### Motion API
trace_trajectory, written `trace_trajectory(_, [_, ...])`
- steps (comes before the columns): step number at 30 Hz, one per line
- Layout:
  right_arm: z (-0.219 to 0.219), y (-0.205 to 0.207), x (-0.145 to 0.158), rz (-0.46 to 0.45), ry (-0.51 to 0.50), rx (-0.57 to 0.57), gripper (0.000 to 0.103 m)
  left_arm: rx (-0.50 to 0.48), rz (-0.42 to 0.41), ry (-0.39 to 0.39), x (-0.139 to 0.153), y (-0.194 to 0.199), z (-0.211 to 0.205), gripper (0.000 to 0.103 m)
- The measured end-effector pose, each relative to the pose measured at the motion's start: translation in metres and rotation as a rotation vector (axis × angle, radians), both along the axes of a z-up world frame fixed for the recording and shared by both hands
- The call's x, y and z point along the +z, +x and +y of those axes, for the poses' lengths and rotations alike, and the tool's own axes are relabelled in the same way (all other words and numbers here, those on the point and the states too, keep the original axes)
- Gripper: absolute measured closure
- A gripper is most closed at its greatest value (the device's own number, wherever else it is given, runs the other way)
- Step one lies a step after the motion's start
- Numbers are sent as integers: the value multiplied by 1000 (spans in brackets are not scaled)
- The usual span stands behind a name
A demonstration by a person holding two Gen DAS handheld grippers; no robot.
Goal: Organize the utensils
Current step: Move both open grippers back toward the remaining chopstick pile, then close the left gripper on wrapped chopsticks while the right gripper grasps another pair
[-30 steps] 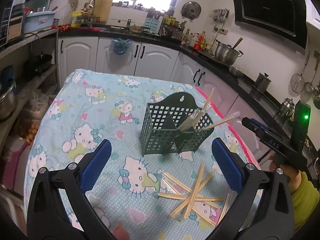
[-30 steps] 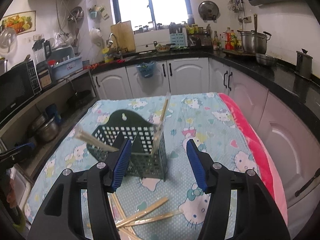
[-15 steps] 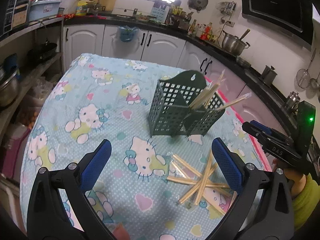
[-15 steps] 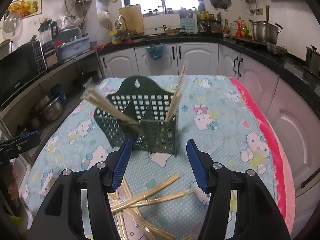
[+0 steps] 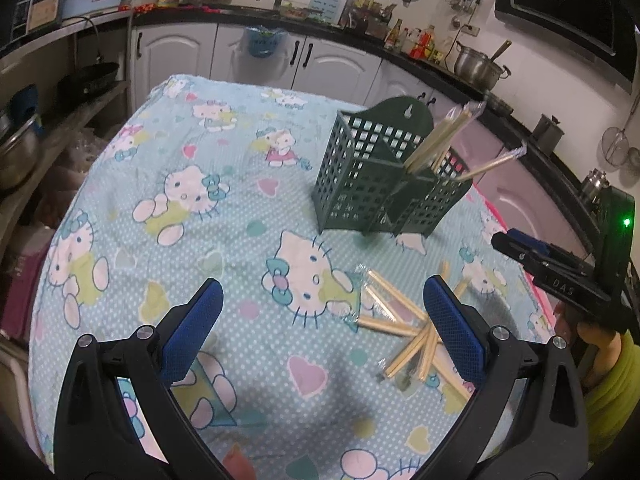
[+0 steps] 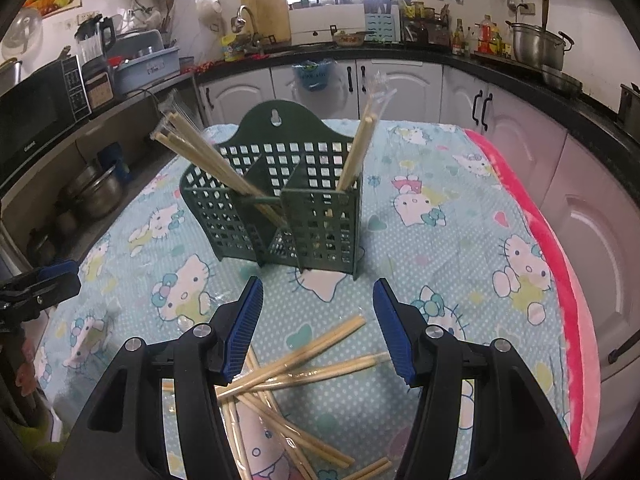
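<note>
Loose wrapped wooden chopsticks (image 6: 304, 364) cross at lower centre, their pile cut off by the frame, too tangled to count. Just above stands one dark green perforated plastic holder (image 6: 280, 204) on the cartoon-cat-clothed bench (image 5: 200, 200), with open cloth to its left. Left gripper (image 5: 320, 320) and right gripper (image 6: 316, 324) jaws are spread, empty.

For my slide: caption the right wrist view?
Open right tongs hover over loose chopsticks before the green holder.
</note>
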State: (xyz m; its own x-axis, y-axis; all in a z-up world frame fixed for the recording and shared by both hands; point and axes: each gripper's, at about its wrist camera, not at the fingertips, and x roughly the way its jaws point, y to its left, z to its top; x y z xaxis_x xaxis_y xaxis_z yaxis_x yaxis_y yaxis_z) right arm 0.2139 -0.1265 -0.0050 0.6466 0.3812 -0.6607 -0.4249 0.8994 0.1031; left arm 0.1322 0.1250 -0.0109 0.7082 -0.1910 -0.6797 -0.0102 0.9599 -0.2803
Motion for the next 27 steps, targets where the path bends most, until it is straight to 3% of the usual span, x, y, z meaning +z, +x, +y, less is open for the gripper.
trace_trajectory(6, [-3, 5, -11, 22, -20, -9, 48, -41, 67, -33, -22, 2, -2, 28])
trace_trajectory(11, [-4, 10, -23, 51, -38, -12, 48, -116, 131, -140, -44, 2, -7, 43])
trace_trajectory(19, [-4, 15, -36, 81, -60, -10, 53, -216, 225, -242, -72, 3, -24, 66])
trace_trajectory(27, [-3, 21, -45, 110, -69, -7, 54, -262, 268, -305, -88, 6, -37, 71])
